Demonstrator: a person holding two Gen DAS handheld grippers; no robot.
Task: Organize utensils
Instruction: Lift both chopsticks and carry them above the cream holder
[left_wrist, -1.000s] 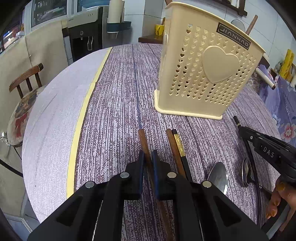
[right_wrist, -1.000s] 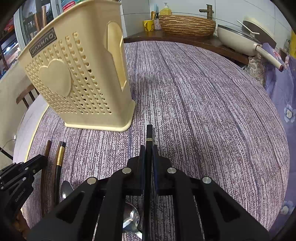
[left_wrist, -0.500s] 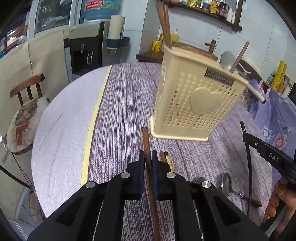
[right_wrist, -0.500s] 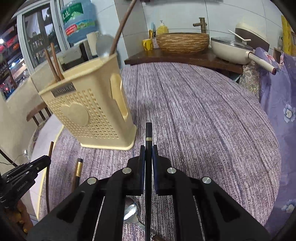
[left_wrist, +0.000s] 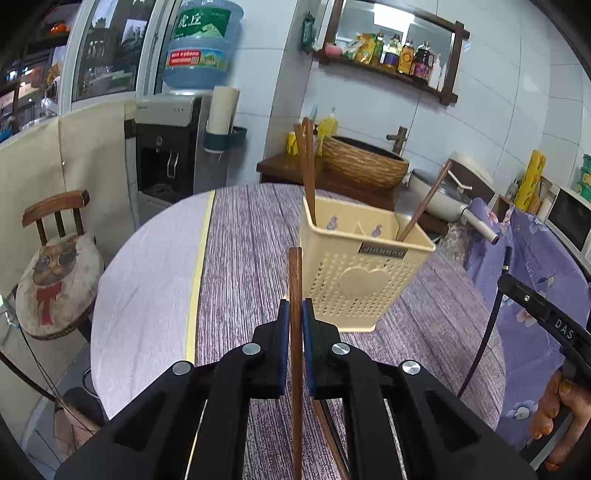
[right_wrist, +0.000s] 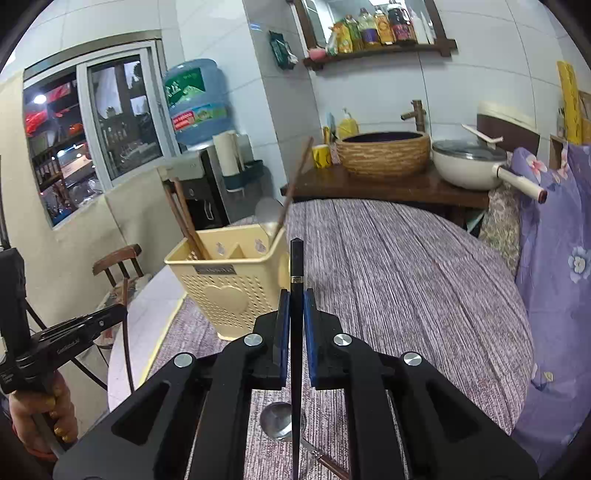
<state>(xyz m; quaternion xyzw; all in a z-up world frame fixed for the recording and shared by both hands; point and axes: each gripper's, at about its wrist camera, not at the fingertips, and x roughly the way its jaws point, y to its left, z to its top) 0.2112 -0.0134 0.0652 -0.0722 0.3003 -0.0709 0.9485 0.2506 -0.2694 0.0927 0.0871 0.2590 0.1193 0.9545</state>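
Your left gripper (left_wrist: 293, 314), clamped shut on a brown chopstick (left_wrist: 295, 280), has lifted it off the table (left_wrist: 236, 258). Your right gripper (right_wrist: 294, 306), pinching a black chopstick (right_wrist: 296, 266), has risen too. Both now face the basket (left_wrist: 364, 273), ready for dropping in.

A: Left gripper (left_wrist: 293, 314) clamped tight on a brown wooden chopstick (left_wrist: 295, 280), tip poking up in front of the cream utensil basket (left_wrist: 364, 273).

B: Basket's upright on the purple tablecloth (left_wrist: 243, 258). Two brown chopsticks (left_wrist: 307, 166) in its left section, another handle leaning out on the rt.

A: Right gripper (left_wrist: 506, 275) at frame edge, pinching a black chopstick (left_wrist: 487, 332).
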